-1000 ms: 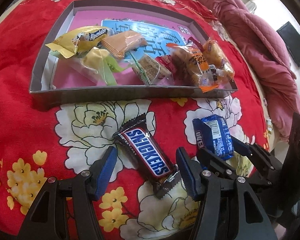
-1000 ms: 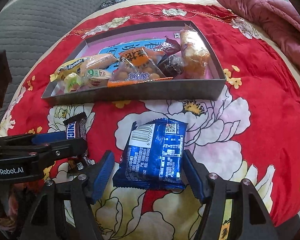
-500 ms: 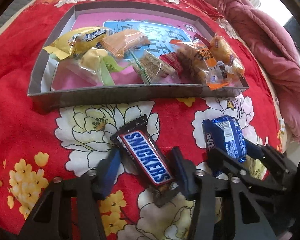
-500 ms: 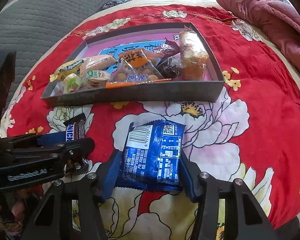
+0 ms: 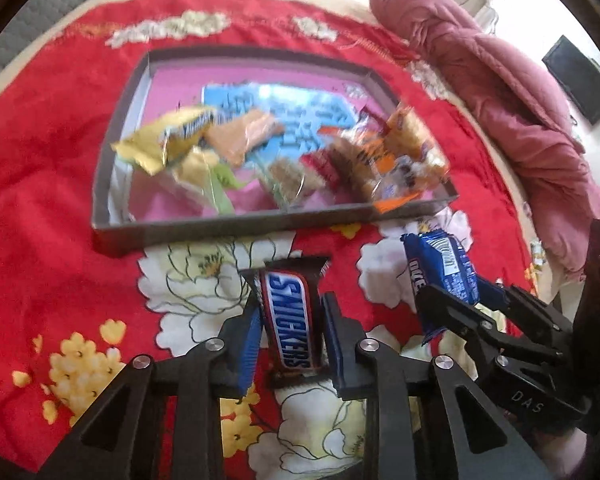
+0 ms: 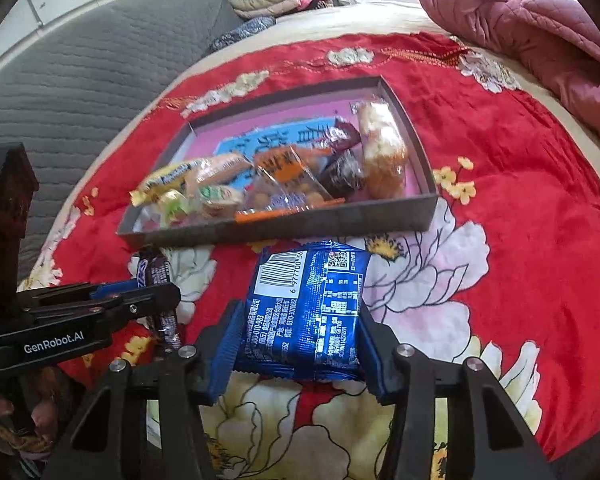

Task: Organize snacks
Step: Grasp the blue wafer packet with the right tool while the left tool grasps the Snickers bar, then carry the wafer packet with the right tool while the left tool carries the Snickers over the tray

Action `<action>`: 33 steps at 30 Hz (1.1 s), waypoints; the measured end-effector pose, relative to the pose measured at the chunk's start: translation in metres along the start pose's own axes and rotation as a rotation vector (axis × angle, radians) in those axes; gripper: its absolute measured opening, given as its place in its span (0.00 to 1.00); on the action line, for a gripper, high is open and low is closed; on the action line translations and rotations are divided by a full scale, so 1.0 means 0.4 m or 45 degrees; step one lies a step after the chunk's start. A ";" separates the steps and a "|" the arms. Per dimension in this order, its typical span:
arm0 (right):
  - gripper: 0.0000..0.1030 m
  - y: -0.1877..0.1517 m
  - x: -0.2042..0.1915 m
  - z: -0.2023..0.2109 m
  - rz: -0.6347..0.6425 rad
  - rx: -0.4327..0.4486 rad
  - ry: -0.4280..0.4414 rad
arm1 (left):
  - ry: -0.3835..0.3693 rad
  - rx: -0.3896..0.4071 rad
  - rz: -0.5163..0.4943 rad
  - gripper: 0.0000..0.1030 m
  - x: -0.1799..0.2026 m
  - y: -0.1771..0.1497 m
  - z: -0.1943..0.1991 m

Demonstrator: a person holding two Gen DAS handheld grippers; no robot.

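- Left wrist view: the left tool (image 5: 290, 336) pinches a Snickers bar (image 5: 290, 322) between its blue pads, above the red floral bedspread (image 5: 48, 216). Beyond it lies the grey tray (image 5: 236, 232), with wrapped snacks inside.
- Right wrist view: the right tool (image 6: 298, 346) pinches a blue snack packet (image 6: 306, 312) by its sides, barcode up, just before the tray's near wall. A pink quilt (image 6: 532, 36) lies far right.
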State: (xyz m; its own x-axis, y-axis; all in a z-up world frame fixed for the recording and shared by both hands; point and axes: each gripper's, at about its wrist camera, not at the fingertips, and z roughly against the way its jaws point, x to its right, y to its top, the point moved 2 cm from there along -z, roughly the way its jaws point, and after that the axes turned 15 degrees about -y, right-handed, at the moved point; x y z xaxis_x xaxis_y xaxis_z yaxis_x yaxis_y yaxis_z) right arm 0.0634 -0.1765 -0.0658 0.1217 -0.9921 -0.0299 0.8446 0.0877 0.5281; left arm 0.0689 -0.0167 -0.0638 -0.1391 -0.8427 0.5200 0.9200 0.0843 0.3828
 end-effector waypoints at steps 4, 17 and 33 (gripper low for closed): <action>0.51 0.018 -0.006 0.034 -0.002 0.067 0.026 | 0.004 0.054 -0.036 0.28 0.014 0.015 0.035; 0.51 0.117 -0.017 0.072 -0.014 0.206 0.063 | 0.010 0.192 -0.040 0.28 0.000 0.090 0.090; 0.51 0.237 -0.010 0.019 -0.060 0.236 -0.007 | 0.015 0.282 0.033 0.28 -0.052 0.237 0.048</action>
State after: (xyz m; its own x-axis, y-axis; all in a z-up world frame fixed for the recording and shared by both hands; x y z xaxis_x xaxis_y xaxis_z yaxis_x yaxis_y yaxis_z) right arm 0.1388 -0.1649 -0.0091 0.0812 -0.9953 -0.0535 0.7390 0.0241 0.6733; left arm 0.1520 0.0190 -0.0238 -0.1112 -0.8449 0.5233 0.8200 0.2195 0.5286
